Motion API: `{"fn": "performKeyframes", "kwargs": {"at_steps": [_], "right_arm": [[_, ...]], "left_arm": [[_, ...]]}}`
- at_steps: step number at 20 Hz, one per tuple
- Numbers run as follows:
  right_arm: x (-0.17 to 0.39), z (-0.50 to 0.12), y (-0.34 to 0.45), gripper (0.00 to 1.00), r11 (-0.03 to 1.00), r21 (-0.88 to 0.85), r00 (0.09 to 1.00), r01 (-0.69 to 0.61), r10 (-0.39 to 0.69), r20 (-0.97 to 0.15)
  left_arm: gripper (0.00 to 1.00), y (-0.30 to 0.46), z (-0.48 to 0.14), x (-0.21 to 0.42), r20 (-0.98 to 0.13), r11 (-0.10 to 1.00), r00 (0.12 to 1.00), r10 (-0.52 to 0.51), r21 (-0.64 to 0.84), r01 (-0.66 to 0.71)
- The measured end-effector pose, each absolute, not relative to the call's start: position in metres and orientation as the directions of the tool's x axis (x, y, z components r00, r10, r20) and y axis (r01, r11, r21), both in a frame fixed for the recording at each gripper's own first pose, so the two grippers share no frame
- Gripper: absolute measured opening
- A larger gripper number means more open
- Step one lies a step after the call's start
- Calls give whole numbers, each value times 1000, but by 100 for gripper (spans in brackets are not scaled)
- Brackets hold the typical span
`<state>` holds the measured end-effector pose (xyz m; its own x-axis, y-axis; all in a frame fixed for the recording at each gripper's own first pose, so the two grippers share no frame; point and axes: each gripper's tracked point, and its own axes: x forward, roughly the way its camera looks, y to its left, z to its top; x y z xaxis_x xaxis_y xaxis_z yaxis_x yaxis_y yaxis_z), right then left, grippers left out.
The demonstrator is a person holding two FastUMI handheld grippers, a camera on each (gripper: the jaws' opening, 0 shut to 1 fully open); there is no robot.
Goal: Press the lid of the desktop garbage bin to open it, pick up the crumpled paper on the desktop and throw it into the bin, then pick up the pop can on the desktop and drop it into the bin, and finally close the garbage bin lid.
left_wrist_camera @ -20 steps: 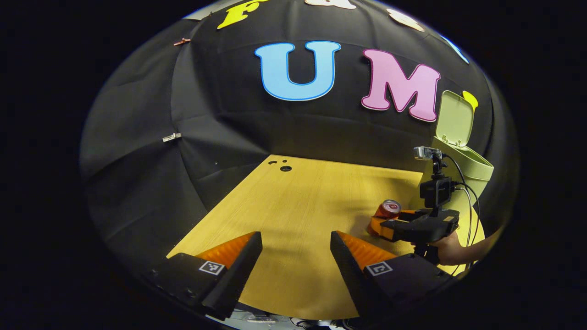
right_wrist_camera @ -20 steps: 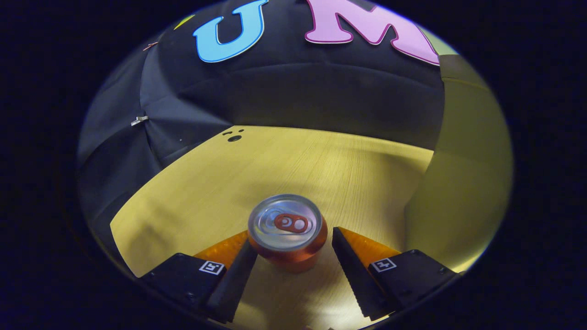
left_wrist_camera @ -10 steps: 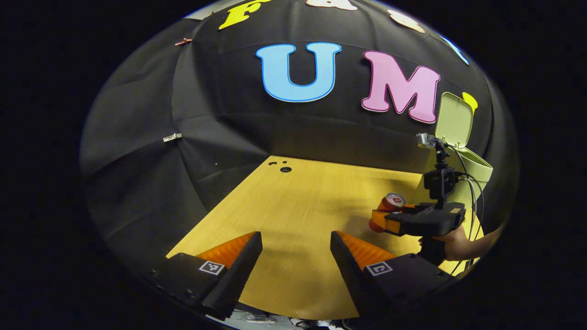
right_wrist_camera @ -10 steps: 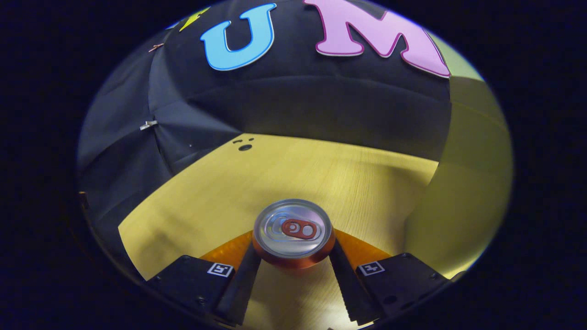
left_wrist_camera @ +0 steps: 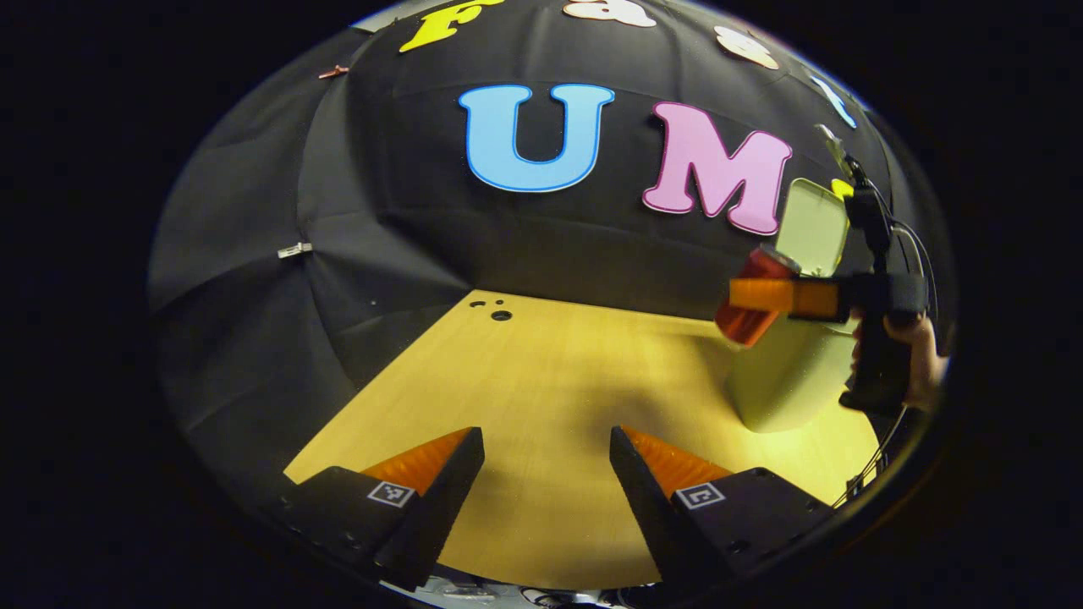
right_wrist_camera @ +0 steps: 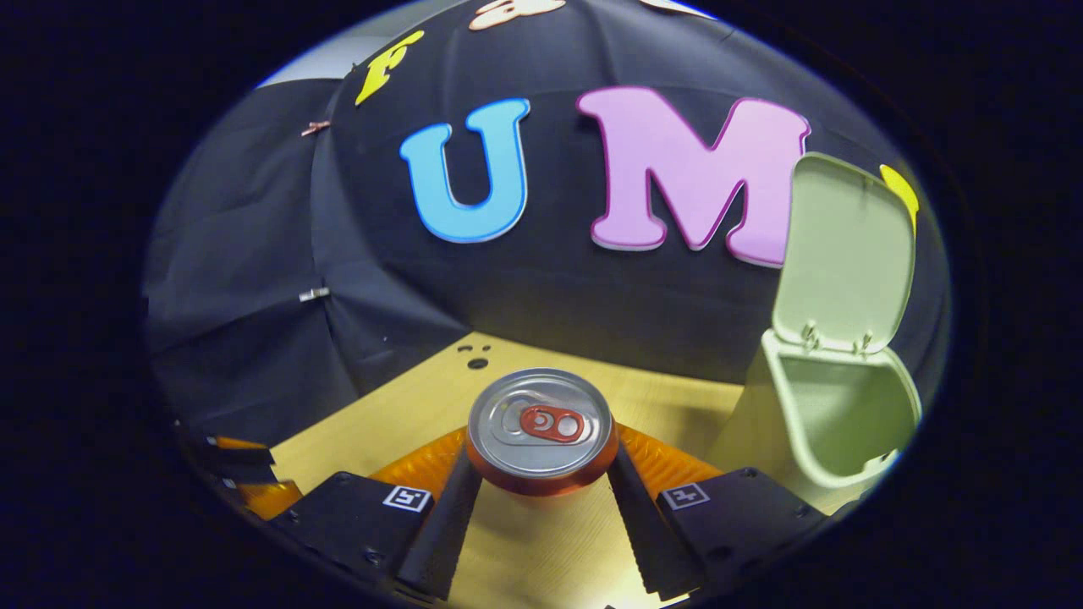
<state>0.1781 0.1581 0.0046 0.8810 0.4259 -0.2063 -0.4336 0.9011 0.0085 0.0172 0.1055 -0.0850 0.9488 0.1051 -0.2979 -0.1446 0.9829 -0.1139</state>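
Observation:
A red pop can [right_wrist_camera: 541, 427] with a silver top is held off the wooden table [right_wrist_camera: 398, 419], with my right gripper [right_wrist_camera: 541, 478] shut on its sides. In the left gripper view the same can [left_wrist_camera: 744, 326] hangs tilted in the right gripper [left_wrist_camera: 761, 296], just left of the bin's top. The pale green bin [right_wrist_camera: 833, 414] stands to the right of the can with its lid [right_wrist_camera: 846, 254] swung upright and its mouth showing. My left gripper [left_wrist_camera: 546, 474] stays low over the table's [left_wrist_camera: 550, 381] near part, open with nothing between its fingers.
The bin [left_wrist_camera: 791, 372] stands at the table's right side near the black cloth wall. A hand [left_wrist_camera: 922, 364] holds the right gripper's handle, with cables trailing behind it. Small holes [left_wrist_camera: 501, 315] mark the table's far corner. The left gripper [right_wrist_camera: 245, 474] sits low at the left.
The right gripper shut on the can, then lifted it off the table up to the level of the bin's rim. The left gripper has barely moved.

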Motion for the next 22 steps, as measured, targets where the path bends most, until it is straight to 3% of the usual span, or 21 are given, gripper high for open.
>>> {"fn": "performKeyframes", "kwargs": {"at_steps": [8, 13, 22], "right_arm": [[176, 111, 75, 82, 969, -62, 971, -239, 237, -39], [176, 128, 20, 82, 993, -34, 993, -117, 117, -6], [205, 101, -43, 83, 996, 15, 995, -87, 88, -45]], "left_arm": [[96, 117, -86, 32, -253, 993, 967, 3, -113, -32], [96, 124, -86, 37, -250, 992, 968, -31, -126, -1], [96, 126, -95, 24, -299, 982, 948, 106, -119, -147]]}}
